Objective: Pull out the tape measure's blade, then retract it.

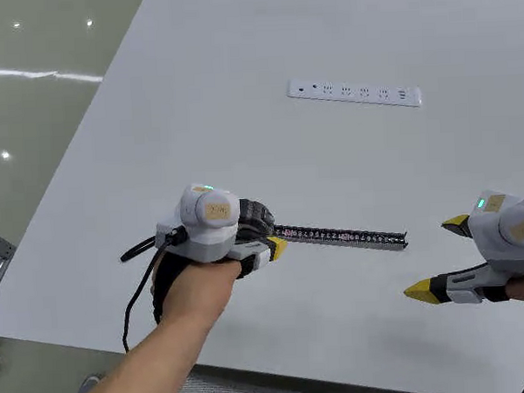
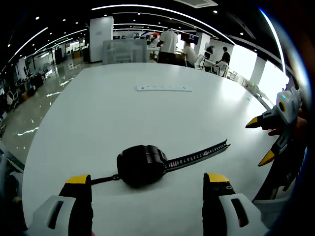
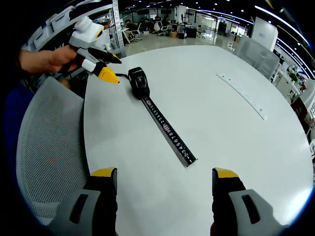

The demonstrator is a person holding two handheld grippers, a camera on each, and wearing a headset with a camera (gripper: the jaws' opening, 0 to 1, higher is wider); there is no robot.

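Observation:
A black tape measure (image 2: 141,164) lies on the white table (image 1: 268,144), its case (image 1: 256,217) partly behind my left gripper (image 1: 273,239). Its dark blade (image 1: 342,237) is drawn out to the right and lies flat, ending at a hook (image 3: 191,160). My left gripper (image 2: 147,179) is open just behind the case, touching nothing. My right gripper (image 1: 439,258) is open too, a short way right of the blade tip, with nothing between its yellow fingertips (image 3: 104,172). The case (image 3: 139,81) and blade (image 3: 167,130) lie ahead in the right gripper view.
A white power strip (image 1: 354,92) lies toward the table's far side. A black strap (image 2: 103,179) trails from the case. A cable (image 1: 137,293) hangs from the left gripper. A mesh chair (image 3: 47,147) stands at the table's near edge. People and desks fill the room beyond.

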